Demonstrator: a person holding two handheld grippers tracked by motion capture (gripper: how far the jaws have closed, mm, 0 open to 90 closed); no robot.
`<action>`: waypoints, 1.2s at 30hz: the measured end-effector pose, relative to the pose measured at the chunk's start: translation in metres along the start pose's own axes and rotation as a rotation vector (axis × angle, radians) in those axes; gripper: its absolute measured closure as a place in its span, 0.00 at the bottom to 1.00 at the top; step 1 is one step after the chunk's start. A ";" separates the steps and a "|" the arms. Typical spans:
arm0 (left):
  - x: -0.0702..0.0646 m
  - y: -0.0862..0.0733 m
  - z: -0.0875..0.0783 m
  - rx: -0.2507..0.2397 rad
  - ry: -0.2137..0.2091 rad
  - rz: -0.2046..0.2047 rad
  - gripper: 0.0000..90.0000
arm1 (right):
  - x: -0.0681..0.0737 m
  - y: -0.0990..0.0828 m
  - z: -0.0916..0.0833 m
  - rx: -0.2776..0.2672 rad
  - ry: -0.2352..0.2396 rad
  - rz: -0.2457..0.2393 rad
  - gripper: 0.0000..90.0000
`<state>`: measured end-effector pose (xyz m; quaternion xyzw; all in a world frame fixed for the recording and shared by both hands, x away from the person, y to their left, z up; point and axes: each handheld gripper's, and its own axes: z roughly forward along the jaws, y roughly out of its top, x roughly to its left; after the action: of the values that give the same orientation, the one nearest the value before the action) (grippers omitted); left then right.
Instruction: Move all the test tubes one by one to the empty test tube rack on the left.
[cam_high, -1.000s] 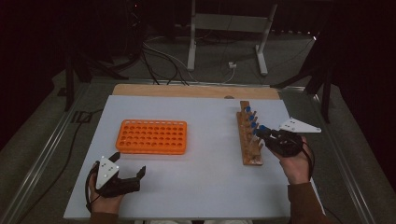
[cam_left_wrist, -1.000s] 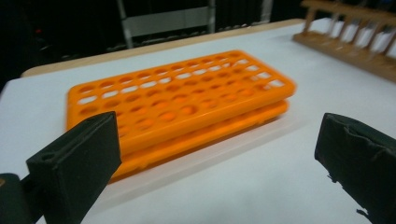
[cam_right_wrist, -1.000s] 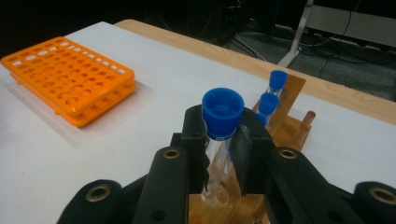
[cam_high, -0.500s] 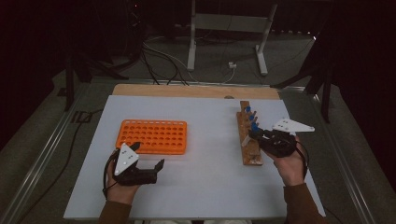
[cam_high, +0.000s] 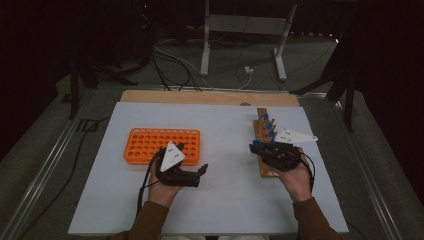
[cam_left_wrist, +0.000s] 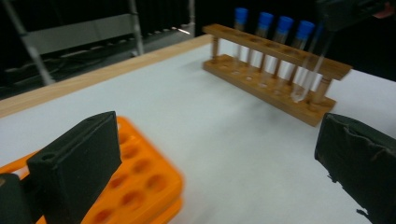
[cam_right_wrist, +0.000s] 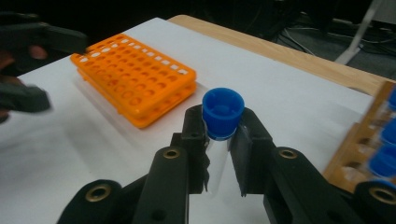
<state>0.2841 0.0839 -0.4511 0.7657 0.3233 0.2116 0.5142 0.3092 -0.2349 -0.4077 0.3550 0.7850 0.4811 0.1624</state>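
My right gripper is shut on a clear test tube with a blue cap, held just left of the wooden tube rack. In the right gripper view the jaws pinch the tube right below its cap. The wooden rack holds several more blue-capped tubes. My left gripper stands open and empty at the near right corner of the orange tube rack. From the left gripper view, the wide jaws frame bare table, with the orange rack at lower left and the held tube tilted in front of the wooden rack.
A white sheet covers the table, with a wooden strip along the far edge. Bare sheet lies between the two racks. Cables and a metal stand sit on the floor beyond the table.
My left gripper has moved right and away from me, up to the orange rack's near right corner. The right gripper has drifted a little left, carrying the tube off the wooden rack.
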 end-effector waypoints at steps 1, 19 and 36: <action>-0.003 0.001 0.004 0.004 -0.011 -0.004 0.02 | 0.004 0.000 0.003 0.004 0.010 -0.008 0.85; -0.047 0.021 0.059 0.023 -0.175 0.058 0.63 | 0.029 0.000 0.021 0.028 0.084 -0.049 0.85; -0.047 0.019 0.063 0.013 -0.171 0.079 0.87 | 0.021 0.000 0.016 -0.011 0.101 -0.002 0.59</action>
<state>0.2974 0.0043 -0.4572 0.7964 0.2490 0.1638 0.5263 0.3043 -0.2100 -0.4134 0.3285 0.7900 0.5024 0.1248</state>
